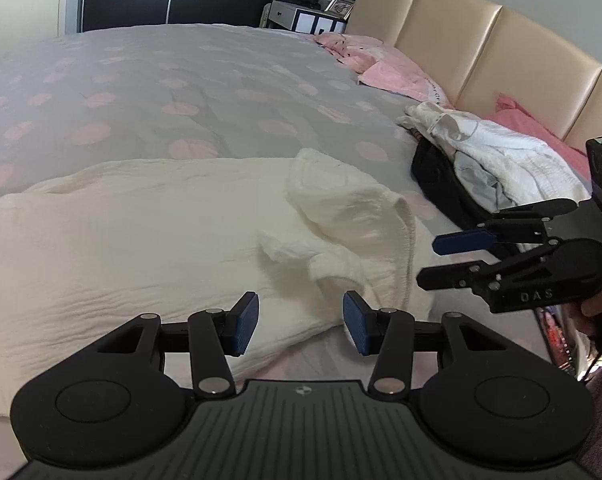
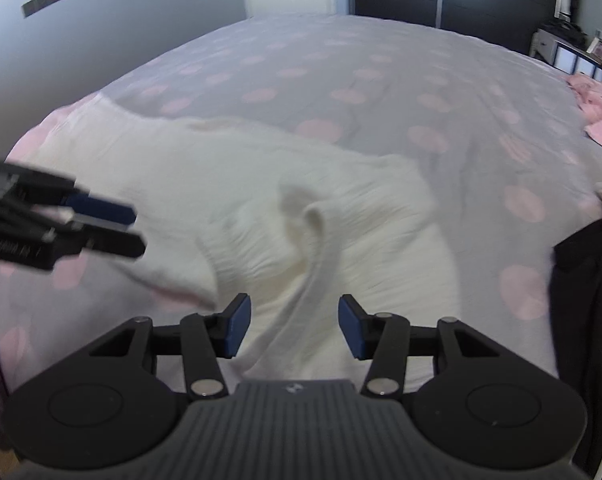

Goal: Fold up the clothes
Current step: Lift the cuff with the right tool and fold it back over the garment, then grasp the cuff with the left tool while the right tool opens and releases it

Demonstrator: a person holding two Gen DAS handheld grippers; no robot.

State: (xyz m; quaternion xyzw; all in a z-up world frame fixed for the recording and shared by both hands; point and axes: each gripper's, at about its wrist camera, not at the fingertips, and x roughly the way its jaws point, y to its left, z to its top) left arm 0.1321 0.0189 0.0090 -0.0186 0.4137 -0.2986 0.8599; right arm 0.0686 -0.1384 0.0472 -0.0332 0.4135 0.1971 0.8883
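Both pairs of blue pads stand partly apart with nothing clamped: the left gripper [image 1: 300, 329] and the right gripper [image 2: 294, 327] each hover just above the near edge of the cream garment [image 1: 149, 232], which lies spread on the dotted bedspread [image 1: 181, 92]. One sleeve is tucked over its body, so folding looks under way. Next, each gripper needs a fresh pinch on an edge. One garment is in work; one pile of unfolded clothes [image 1: 489, 160] waits beyond it, near the headboard [image 1: 481, 40].
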